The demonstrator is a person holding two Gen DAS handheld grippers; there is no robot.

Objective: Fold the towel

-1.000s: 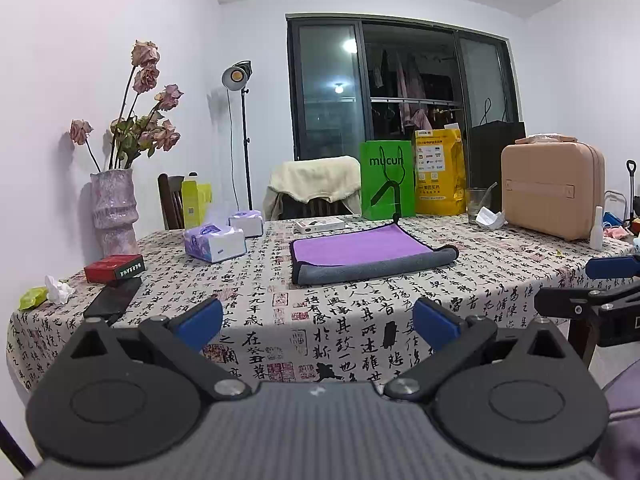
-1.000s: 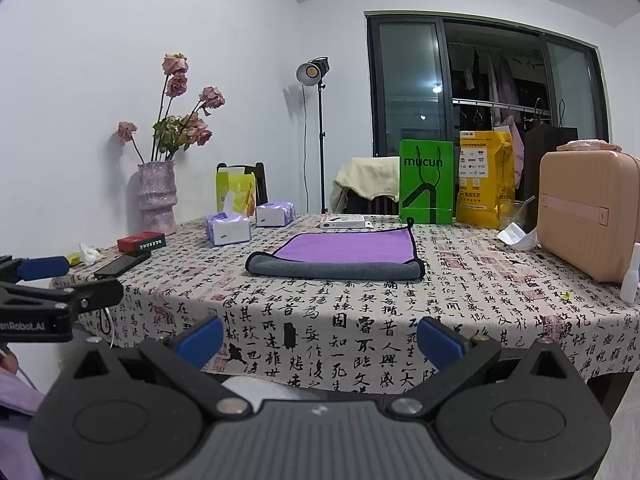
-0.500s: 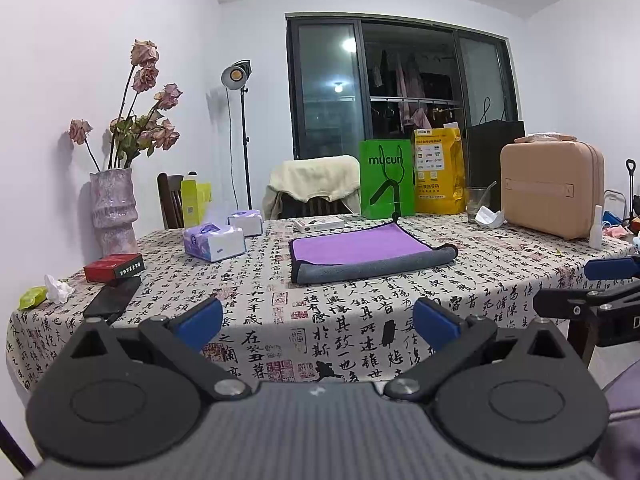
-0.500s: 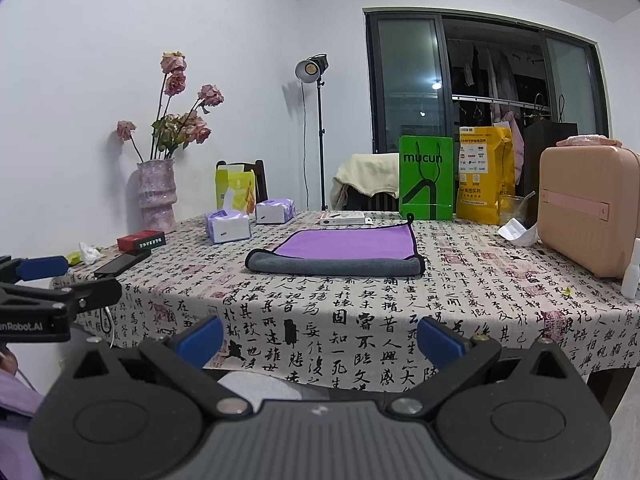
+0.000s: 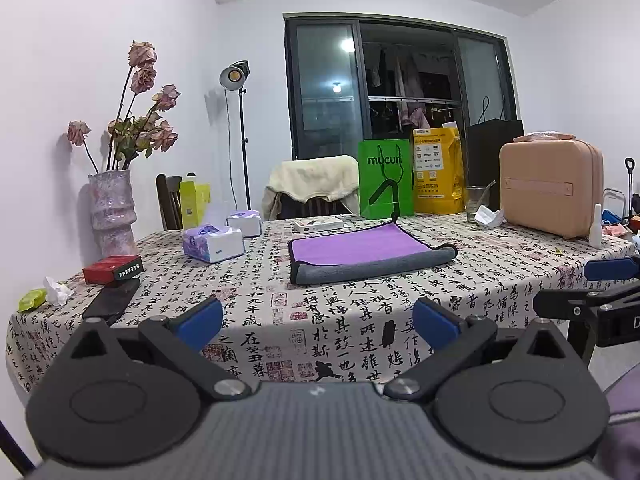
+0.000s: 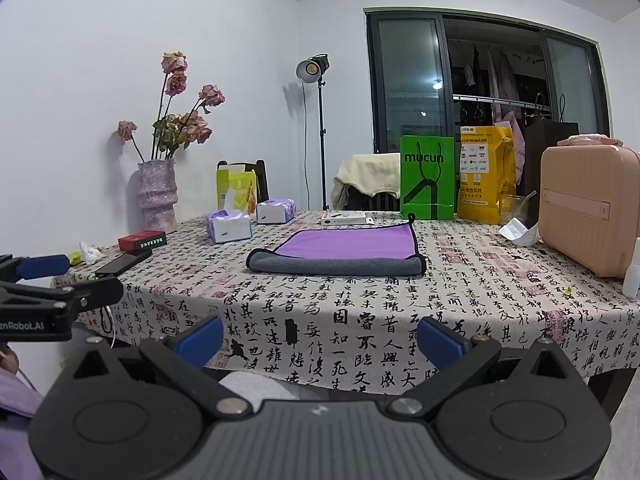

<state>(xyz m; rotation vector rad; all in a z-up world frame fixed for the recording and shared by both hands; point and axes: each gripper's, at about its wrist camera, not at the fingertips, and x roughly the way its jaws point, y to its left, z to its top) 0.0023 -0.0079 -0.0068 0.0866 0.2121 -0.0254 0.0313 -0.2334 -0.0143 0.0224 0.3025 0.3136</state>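
A purple towel point(image 5: 360, 245) with a grey underside lies on the table, its near edge folded over into a grey band point(image 5: 372, 267). It also shows in the right wrist view point(image 6: 348, 243). My left gripper point(image 5: 318, 324) is open and empty, held in front of the table's near edge, well short of the towel. My right gripper point(image 6: 320, 339) is open and empty, also in front of the table edge. Each gripper shows at the side of the other's view, the right one point(image 5: 592, 300) and the left one point(image 6: 52, 292).
The table carries a calligraphy-print cloth point(image 5: 340, 320). On it stand a vase of dried roses point(image 5: 110, 216), tissue boxes point(image 5: 213, 240), a red box point(image 5: 113, 269), a phone point(image 5: 112, 302), a green bag point(image 5: 386, 184), a yellow bag point(image 5: 438, 176) and a pink case point(image 5: 550, 192).
Almost nothing differs. Both grippers stay open in front of the table, and the towel has not moved.
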